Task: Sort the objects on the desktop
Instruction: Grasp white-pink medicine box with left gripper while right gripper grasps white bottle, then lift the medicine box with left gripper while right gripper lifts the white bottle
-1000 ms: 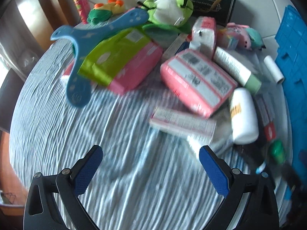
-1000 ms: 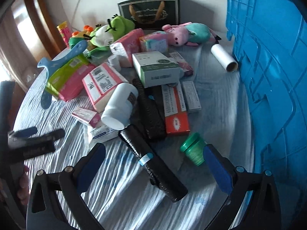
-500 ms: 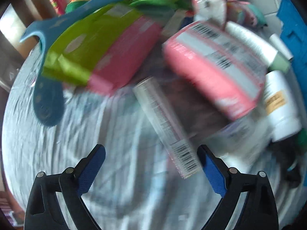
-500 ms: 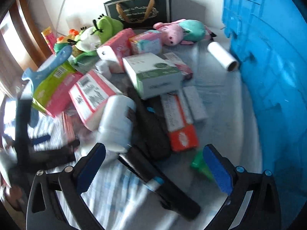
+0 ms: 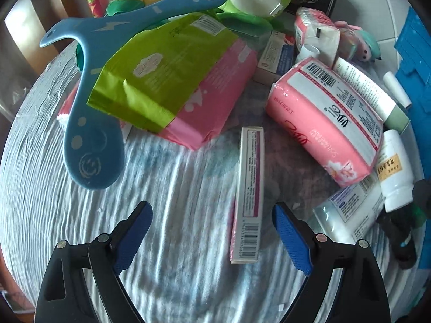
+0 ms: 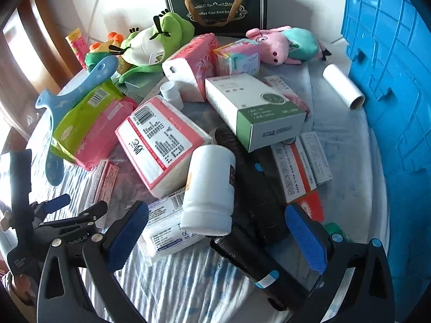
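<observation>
A slim pink-and-white box [image 5: 249,188] lies lengthwise on the striped cloth between the fingers of my left gripper [image 5: 211,215], nearer the right pad. The jaws are closing and neither pad touches the box. The right wrist view shows the same box [image 6: 103,180] and the left gripper [image 6: 78,207] at the lower left. My right gripper [image 6: 215,215] stands open above a white bottle [image 6: 208,188] lying on its side and two black rolls [image 6: 256,188], gripping nothing.
A blue crate [image 6: 390,80] walls off the right side. The pile holds a pink tissue pack [image 5: 328,118], a green-and-pink pack [image 5: 172,80], a blue plastic hanger [image 5: 89,123], a white-and-green box [image 6: 256,107], plush toys [image 6: 150,43] and a white roll [image 6: 343,86].
My left gripper moved in and down over the slim box, which now lies between its fingers, and its jaws narrowed a little. My right gripper shifted left over the white bottle.
</observation>
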Demonstrator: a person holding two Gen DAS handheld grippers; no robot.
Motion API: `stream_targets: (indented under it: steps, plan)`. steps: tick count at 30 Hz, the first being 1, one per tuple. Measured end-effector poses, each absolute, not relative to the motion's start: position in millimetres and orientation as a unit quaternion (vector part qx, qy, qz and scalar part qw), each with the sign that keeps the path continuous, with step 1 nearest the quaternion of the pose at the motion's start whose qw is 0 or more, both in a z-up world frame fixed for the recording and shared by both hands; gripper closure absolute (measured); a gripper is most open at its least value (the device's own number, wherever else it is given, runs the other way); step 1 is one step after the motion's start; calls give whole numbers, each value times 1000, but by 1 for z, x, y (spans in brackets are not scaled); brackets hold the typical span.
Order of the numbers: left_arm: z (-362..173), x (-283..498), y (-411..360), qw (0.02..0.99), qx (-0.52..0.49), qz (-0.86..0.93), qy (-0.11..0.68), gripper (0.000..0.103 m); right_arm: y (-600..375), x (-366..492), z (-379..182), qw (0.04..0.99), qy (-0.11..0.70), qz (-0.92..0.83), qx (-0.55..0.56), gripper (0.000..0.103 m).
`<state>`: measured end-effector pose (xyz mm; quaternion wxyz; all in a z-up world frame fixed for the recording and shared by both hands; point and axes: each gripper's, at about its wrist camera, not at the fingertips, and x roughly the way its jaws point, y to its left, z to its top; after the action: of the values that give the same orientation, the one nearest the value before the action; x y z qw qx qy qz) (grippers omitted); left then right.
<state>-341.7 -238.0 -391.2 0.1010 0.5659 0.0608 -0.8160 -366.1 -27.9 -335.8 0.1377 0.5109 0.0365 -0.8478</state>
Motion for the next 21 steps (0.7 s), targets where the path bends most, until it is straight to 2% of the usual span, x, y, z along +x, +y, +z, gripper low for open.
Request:
stream_targets:
  steps: [1,3,4,9,11,12,13,14,21]
  plan:
    - [-391,-345,-237,100,565,-817,59,13,-30,-366,-335,138,42,-849,509,8]
    - [-393,-352,-236,100,567,-816,55,19,-33,-369,-335,142,44,-848,508,39]
    - [-394,-355,-235,100,570,-814,54,22,-35,-371,-335,142,43,-848,509,43]
    - [-399,-364,-237,97,573,-811,60,31,-40,-380,-346,145,38,-841,520,44]
    - [-396,-367,-236,89,570,-814,67,52,-43,-383,-353,145,40,-836,527,44]
    - [-393,-369,-234,87,568,-816,65,76,-44,-384,-358,145,40,-834,531,44]
    - [-391,-371,-231,82,568,-816,63,85,-45,-386,-363,145,41,-832,534,44]
    - [-389,-373,-229,79,568,-817,61,85,-45,-386,-365,143,44,-831,535,56]
    - [-357,-374,-221,71,542,-836,50,85,-38,-379,-351,150,37,-842,516,56]
